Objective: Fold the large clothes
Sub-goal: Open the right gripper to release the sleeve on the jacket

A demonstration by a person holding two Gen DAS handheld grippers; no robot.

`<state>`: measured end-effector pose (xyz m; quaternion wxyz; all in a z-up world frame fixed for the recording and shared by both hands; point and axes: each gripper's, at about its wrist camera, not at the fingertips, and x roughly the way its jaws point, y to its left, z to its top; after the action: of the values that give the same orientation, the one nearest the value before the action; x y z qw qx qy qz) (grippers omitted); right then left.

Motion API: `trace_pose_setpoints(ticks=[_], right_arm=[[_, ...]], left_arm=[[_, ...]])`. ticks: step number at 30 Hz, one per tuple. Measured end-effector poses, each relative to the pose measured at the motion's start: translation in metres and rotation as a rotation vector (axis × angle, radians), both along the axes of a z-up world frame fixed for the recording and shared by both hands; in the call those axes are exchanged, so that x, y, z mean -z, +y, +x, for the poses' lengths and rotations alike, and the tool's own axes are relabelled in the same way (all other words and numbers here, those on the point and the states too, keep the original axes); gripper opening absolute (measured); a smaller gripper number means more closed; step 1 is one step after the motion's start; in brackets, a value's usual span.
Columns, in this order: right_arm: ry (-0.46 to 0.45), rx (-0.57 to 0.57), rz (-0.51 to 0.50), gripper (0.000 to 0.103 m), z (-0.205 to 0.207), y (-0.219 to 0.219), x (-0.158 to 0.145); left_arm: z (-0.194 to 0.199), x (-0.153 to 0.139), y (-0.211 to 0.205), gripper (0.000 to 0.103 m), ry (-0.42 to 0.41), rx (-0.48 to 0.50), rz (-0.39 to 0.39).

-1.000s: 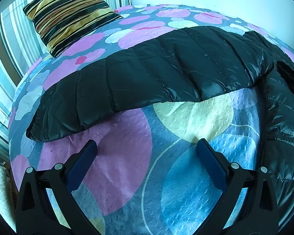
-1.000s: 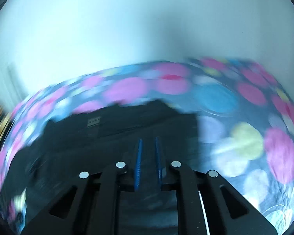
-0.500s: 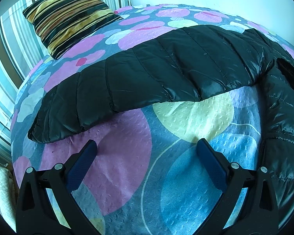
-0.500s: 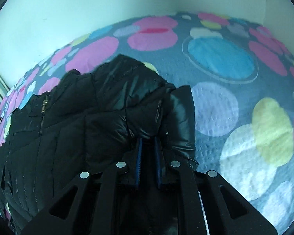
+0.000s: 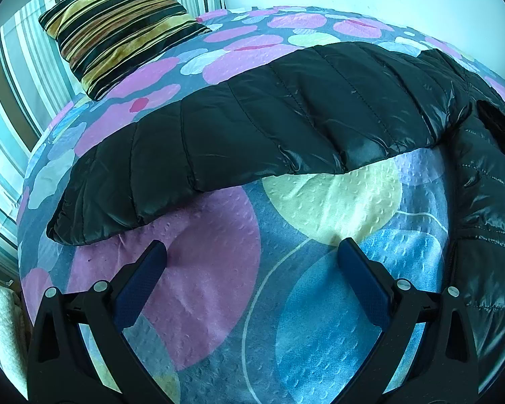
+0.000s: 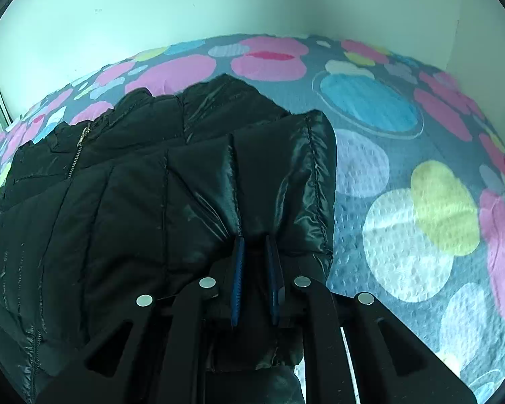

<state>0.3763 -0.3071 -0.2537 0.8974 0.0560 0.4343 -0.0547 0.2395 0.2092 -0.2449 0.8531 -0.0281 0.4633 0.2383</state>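
Observation:
A black quilted puffer jacket lies on a bed with a circle-patterned cover. In the left wrist view one sleeve [image 5: 252, 134] stretches flat across the bed, and the jacket body [image 5: 488, 202] lies at the right. My left gripper [image 5: 250, 252] is open and empty, just short of the sleeve's near edge, over the bedcover [image 5: 219, 286]. In the right wrist view my right gripper [image 6: 254, 240] is shut on a fold of the jacket [image 6: 151, 185], holding it over the jacket body. A zipper [image 6: 79, 148] shows at the left.
A striped yellow-and-black pillow [image 5: 118, 23] lies at the bed's far left corner against a striped headboard [image 5: 13, 84]. A white wall [image 6: 219, 6] runs along the far side. Bare bedcover [image 6: 421, 219] lies right of the jacket.
My right gripper has carried the held fold across over the jacket body and steadied; its view went from blurred to sharp. The left gripper has barely moved.

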Motion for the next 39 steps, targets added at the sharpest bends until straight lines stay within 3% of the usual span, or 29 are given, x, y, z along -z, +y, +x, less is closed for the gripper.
trace_pose_setpoints(ticks=[4,6,8,15,21,23,28,29,32,33,39], right_arm=[[-0.042,0.016,-0.006,0.019,-0.029,0.004,-0.025],[-0.057,0.024,-0.022,0.038,-0.05,0.011,-0.032],[-0.053,0.023,-0.034,0.046,-0.074,0.019,-0.032],[-0.003,0.012,-0.113,0.047,-0.1,0.036,0.004],[-0.008,0.07,-0.114,0.068,-0.102,0.031,0.016],[-0.008,0.08,-0.096,0.071,-0.103,0.028,0.017],[-0.071,0.102,-0.079,0.07,-0.107,0.026,-0.004],[-0.091,0.114,-0.08,0.067,-0.108,0.025,-0.012],[-0.135,0.117,-0.072,0.045,-0.103,0.026,-0.034],[-0.147,0.103,-0.069,0.043,-0.098,0.028,-0.041],[-0.137,0.028,-0.087,0.043,-0.068,0.051,-0.043]], left_arm=[[0.0,0.001,0.003,0.101,-0.001,-0.001,-0.015],[0.0,0.001,0.004,0.101,-0.002,-0.002,-0.017],[0.0,0.001,0.004,0.101,-0.002,-0.002,-0.017],[0.0,0.002,0.004,0.101,-0.001,-0.002,-0.02],[0.0,0.005,0.01,0.101,-0.005,-0.008,-0.063],[0.0,0.005,0.011,0.101,-0.006,-0.009,-0.069],[0.0,0.005,0.009,0.101,-0.002,-0.009,-0.05],[0.0,0.005,0.008,0.101,-0.002,-0.009,-0.05],[0.0,0.005,0.008,0.101,-0.002,-0.008,-0.047],[0.0,0.005,0.009,0.101,-0.002,-0.008,-0.047],[0.0,0.006,0.009,0.101,-0.004,-0.009,-0.057]])
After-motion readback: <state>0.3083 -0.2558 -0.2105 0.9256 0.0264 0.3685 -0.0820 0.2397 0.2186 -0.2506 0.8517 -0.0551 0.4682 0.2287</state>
